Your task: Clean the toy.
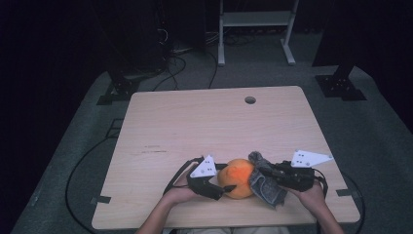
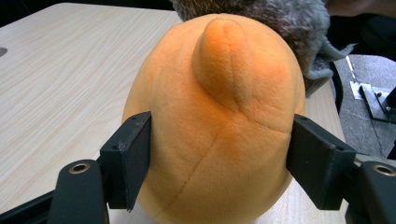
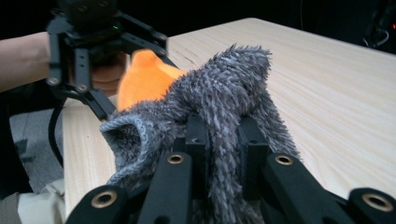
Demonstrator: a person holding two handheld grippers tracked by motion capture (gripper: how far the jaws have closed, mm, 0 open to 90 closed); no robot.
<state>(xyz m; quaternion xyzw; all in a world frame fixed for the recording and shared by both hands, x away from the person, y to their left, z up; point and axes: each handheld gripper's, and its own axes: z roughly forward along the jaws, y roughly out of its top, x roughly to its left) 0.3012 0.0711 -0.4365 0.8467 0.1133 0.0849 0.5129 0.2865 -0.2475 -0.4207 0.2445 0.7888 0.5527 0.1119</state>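
We are working at the near edge of the wooden table [image 1: 160, 126], both hands in from the near side. In our left hand, the left gripper [image 1: 225, 189] is clamping the orange plush toy [image 1: 237, 177] across its rounded body; in the left gripper view the two black pads are pressing on either flank of the toy [image 2: 219, 126], which is resting on the tabletop with its little nub pointing up and away. Just to the right, the right gripper [image 1: 269, 171] is pinching a fold of the grey fuzzy sock [image 1: 265, 183], its jaws nearly together with the pile bunched between them, as the right gripper view shows [image 3: 219, 112]. The sock is lying against the right side of the toy, touching it, part of it draped toward the near edge. From the right gripper view, the sock's open cuff [image 3: 125, 130] is gaping toward the toy.

We are judging that we are in the middle of dressing the toy in the sock, or pulling it off; we cannot tell which. Either way, the next move is asking the left gripper to be holding the toy steady while the right is drawing the fabric along it without losing its pinch. Farther off, the rest of the table is lying bare up to the round cable hole [image 1: 250, 100].
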